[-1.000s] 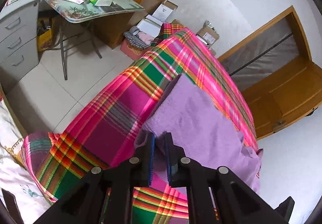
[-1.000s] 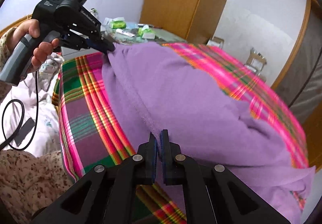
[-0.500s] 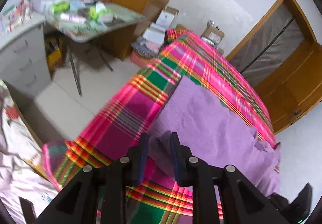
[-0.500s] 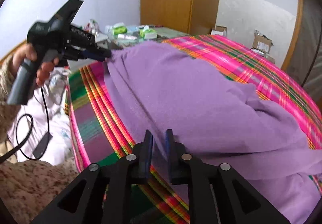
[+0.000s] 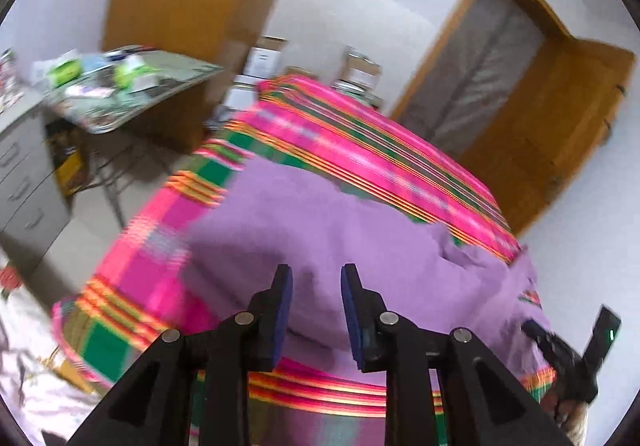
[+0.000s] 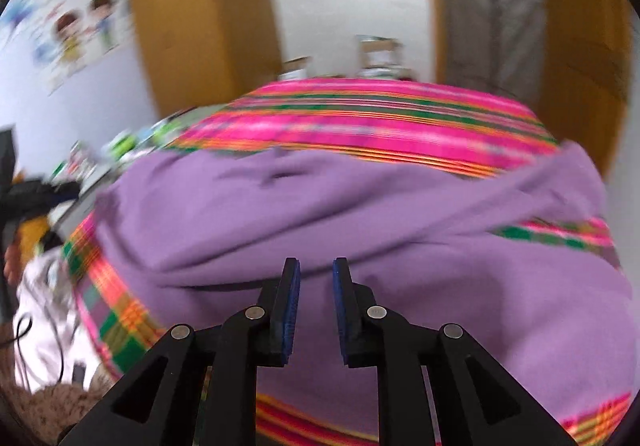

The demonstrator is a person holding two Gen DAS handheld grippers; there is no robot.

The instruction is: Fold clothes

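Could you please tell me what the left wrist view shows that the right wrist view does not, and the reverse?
Only the left wrist view shows the grey drawer unit and the folding table's legs; its left hand-held gripper, jaws opening, holds nothing. Only the right wrist view shows the cartoon wall stickers; its right hand-held gripper is open and holds nothing. Both show the purple garment on the plaid cloth.

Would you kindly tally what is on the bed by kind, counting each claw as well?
Purple garment: 1
Plaid bedspread: 1
Claws: 2, the left claw, its jaws opening with nothing between them, and the right claw, open and empty
Total: 4
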